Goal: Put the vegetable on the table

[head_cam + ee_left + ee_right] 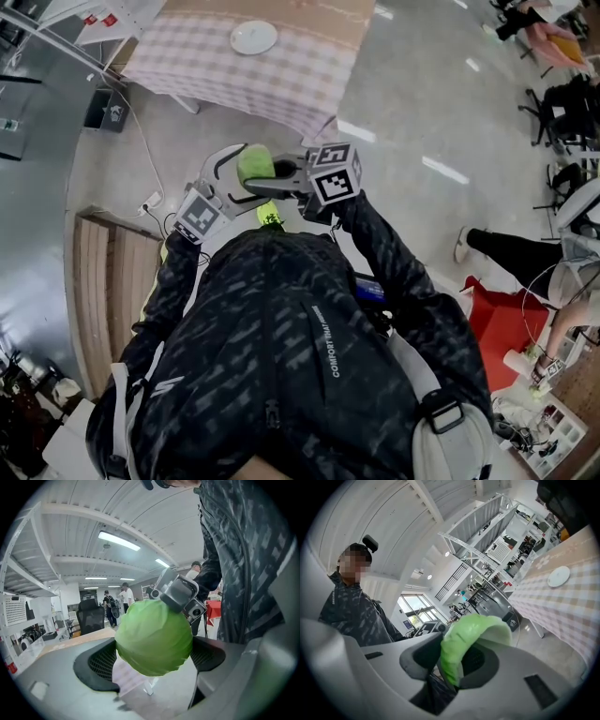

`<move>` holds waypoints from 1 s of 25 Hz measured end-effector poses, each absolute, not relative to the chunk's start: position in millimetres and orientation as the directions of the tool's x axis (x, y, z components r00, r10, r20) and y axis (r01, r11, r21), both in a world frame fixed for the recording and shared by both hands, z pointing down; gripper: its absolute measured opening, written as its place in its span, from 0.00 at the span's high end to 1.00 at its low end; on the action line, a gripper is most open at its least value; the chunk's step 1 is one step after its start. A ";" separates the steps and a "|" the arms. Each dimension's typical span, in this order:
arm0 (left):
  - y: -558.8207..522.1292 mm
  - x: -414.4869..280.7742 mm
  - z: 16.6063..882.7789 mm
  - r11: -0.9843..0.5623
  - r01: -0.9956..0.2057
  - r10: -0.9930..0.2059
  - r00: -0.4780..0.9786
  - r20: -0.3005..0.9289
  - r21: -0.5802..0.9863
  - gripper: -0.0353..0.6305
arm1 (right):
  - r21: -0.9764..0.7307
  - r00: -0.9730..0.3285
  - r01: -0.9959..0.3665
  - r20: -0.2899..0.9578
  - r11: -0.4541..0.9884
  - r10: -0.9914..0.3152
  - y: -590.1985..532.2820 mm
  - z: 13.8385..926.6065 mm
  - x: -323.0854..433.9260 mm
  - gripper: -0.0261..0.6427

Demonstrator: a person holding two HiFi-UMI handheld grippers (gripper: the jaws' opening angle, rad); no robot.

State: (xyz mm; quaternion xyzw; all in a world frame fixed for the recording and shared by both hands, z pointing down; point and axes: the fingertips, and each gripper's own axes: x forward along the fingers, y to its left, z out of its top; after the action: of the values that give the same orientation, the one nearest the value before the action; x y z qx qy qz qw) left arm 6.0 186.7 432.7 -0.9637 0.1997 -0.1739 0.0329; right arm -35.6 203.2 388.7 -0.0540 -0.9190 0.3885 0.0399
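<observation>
Cabbage: 1 round, light green head (255, 161), up in the air in front of the person's chest. It is between the 2 tools and well apart from the surface.
Left tool: this tool (154, 660) has its jaws wide apart around the cabbage. The 2 dark pads (96, 665) lie against the left and the right side of the head, so it is gripping the cabbage.
Right tool: this tool (457, 667) has its jaws close together. They pinch a thick outer leaf of the cabbage, and the leaf curls up and over between them. In the left gripper view it sits at the upper far side of the head.
Surface: the surface (281, 70) carries a pink and white checked cloth. It stands ahead of the person, at the top of the head view.
Plate: 1 white round plate (254, 37) lies flat on the cloth.
Floor: a grey, shiny floor (403, 103) lies between the person and the surface.
Person: both arms, in a dark patterned jacket (281, 347), are bent forward to hold the tools.
</observation>
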 end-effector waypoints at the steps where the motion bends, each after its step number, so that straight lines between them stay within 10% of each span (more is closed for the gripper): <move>1: 182.0 5.1 432.8 -0.919 -0.370 -0.394 0.861 0.322 -0.135 0.23 | -0.717 -0.991 0.064 0.033 0.694 0.127 198.5 389.0 -36.5 0.81; 25: 128.1 -22.3 424.9 -0.918 -0.358 -0.396 0.860 0.323 -0.173 0.23 | -0.688 -0.993 0.032 0.063 0.725 0.103 145.4 381.4 -64.4 0.81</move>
State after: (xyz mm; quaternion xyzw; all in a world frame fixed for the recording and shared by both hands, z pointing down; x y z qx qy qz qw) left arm -22.3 128.1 424.9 -0.9628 0.1957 -0.1785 0.0536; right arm -64.4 145.4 381.4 -0.0365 -0.9274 0.3693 0.0483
